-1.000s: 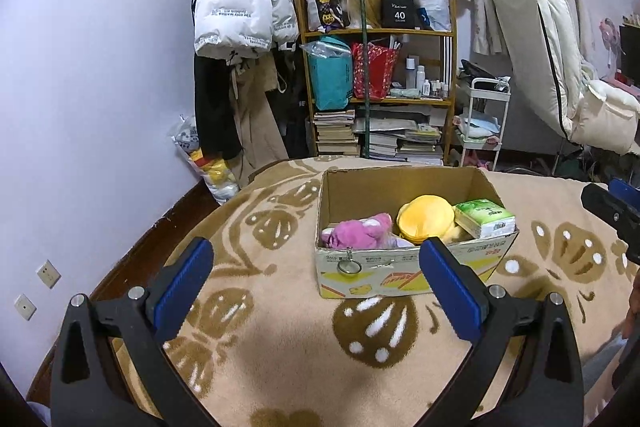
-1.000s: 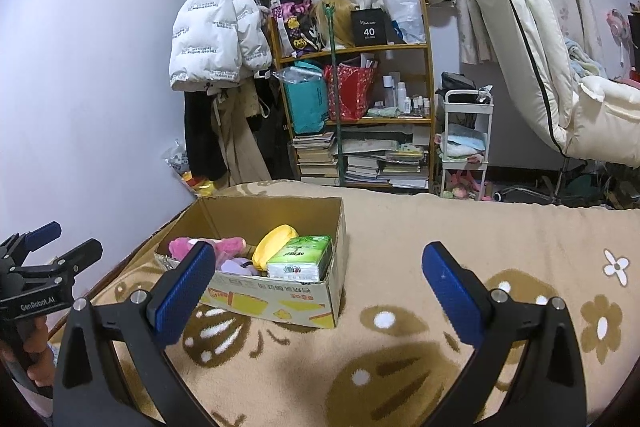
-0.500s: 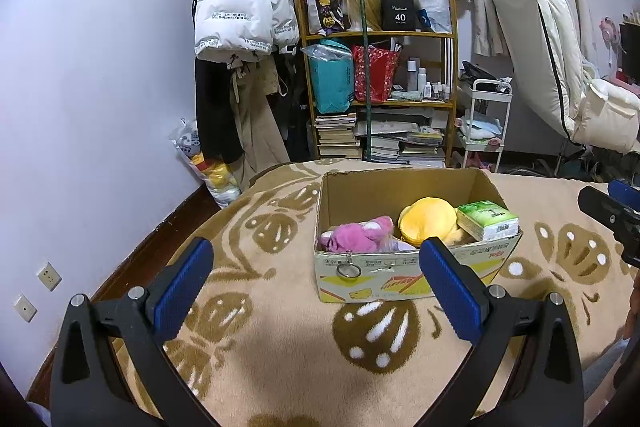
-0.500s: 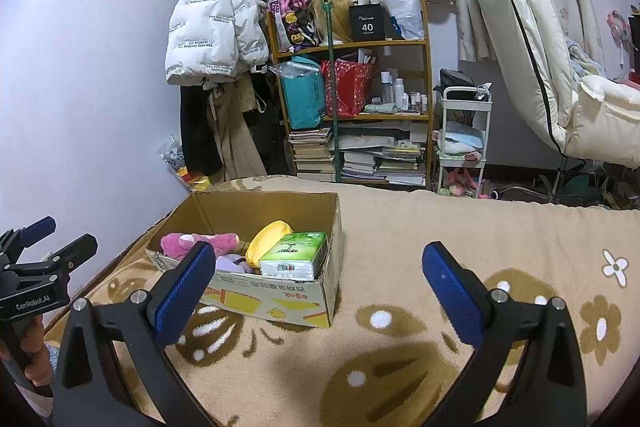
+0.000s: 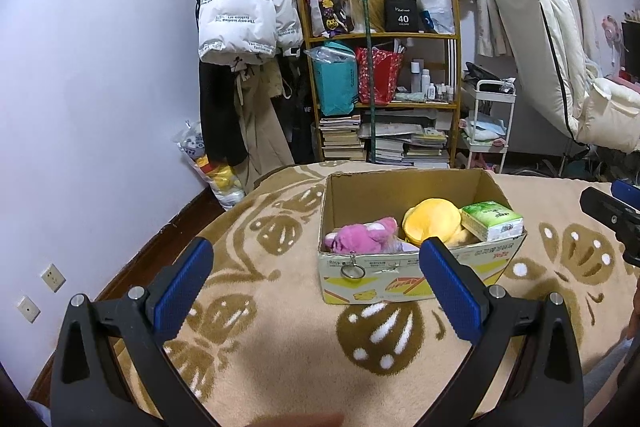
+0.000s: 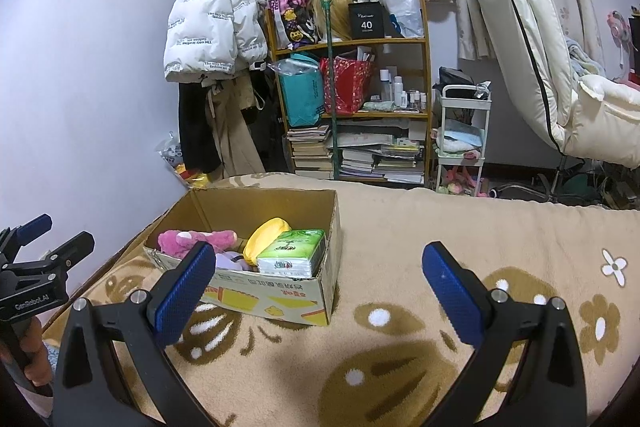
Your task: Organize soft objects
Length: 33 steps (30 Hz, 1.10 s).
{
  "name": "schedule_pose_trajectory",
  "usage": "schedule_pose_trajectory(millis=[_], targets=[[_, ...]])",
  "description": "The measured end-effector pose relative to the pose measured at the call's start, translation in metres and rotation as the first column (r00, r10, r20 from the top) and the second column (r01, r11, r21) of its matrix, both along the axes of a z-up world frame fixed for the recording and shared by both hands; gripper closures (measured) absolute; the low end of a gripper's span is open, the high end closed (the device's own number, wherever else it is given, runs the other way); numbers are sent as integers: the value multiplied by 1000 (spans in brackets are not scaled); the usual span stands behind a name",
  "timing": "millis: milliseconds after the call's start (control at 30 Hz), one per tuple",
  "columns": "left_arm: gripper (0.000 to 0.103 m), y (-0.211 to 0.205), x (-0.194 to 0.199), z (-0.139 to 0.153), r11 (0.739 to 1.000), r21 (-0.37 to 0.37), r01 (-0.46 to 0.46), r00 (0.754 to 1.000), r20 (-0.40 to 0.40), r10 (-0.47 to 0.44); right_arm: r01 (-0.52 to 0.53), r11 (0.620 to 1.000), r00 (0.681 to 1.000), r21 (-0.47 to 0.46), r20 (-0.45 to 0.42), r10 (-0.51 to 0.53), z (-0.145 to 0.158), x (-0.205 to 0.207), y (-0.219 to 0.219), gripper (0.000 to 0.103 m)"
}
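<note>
An open cardboard box (image 5: 400, 277) (image 6: 276, 297) sits on a beige blanket with brown patterns. Inside lie a pink plush toy (image 5: 362, 237) (image 6: 192, 239), a yellow round plush (image 5: 430, 221) (image 6: 266, 237), a green tissue pack (image 5: 492, 221) (image 6: 292, 253) and a pale purple soft item (image 6: 230, 261). My left gripper (image 5: 316, 287) is open and empty, held in front of the box. My right gripper (image 6: 318, 291) is open and empty, to the right of the box. Each gripper shows at the edge of the other's view.
The blanket (image 6: 460, 235) covers a bed, with the wall and floor to the left (image 5: 132, 267). Behind stand a cluttered wooden shelf (image 5: 384, 99), hanging coats (image 5: 240, 27), a white trolley (image 6: 462, 131) and a cream reclining chair (image 6: 540, 67).
Both grippers have drifted slightly back and up from the box; the box sits a little lower in both views. Nothing was grasped or released.
</note>
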<state>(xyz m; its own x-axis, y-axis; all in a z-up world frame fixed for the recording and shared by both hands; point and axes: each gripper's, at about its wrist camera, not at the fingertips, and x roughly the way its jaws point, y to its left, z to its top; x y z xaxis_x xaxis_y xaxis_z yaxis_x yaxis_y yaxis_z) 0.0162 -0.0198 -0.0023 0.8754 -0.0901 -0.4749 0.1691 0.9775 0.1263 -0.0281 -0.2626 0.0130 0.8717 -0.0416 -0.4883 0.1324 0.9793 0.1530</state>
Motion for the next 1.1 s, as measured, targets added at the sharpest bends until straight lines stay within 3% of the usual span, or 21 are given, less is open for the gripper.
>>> schedule_pose_trajectory(millis=[1100], targets=[[1,1,-2,-3,1000,19,18,1000,-4,-18,-5,1000,1000,-1,-8,5,-2,0,-5,0]])
